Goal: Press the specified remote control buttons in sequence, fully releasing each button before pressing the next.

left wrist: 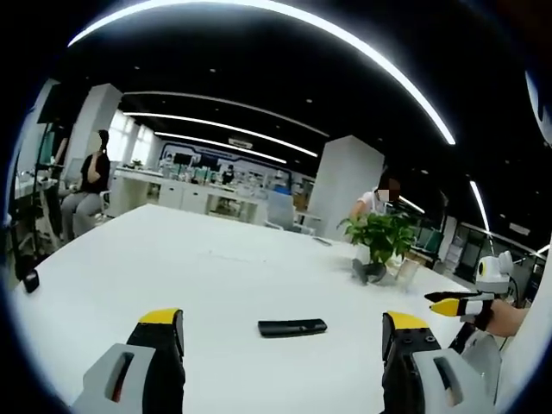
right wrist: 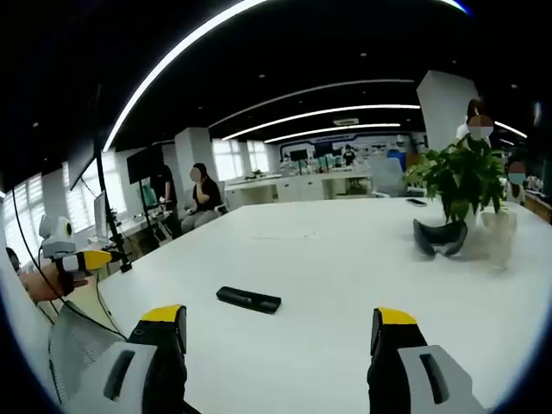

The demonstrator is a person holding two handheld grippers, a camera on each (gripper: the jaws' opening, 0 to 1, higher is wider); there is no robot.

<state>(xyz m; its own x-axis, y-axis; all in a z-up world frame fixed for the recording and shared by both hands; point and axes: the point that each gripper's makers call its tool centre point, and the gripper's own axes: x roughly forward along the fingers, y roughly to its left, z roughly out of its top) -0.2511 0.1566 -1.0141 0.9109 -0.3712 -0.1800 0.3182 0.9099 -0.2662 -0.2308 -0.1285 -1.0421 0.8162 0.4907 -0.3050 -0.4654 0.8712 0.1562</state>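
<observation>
— Yellow-tipped jaws of our left gripper [left wrist: 285, 332] rise at the bottom of the left gripper view, spread wide with nothing between them; the remote control [left wrist: 292, 327] lies flat on the white bench [left wrist: 172, 259] just beyond, in the lower middle of the frame.

— We see the same in the right gripper view: the right gripper [right wrist: 280, 332] stands wide open, empty, touching nothing, and the remote [right wrist: 248, 299] sits left of centre, lower frame, apart from both tips.

— What worries us?

— Wide jaws make a blunt tool. We judge that one broad tip could land across two buttons at once, or push the slim remote sliding along the smooth bench.

— And the buttons are too small for us to make out from here, so picking the wrong one is a real risk.

— Also, leaning in close could hide the remote behind our own jaws. The potted plant [right wrist: 461, 181] at the right stays well clear.
</observation>
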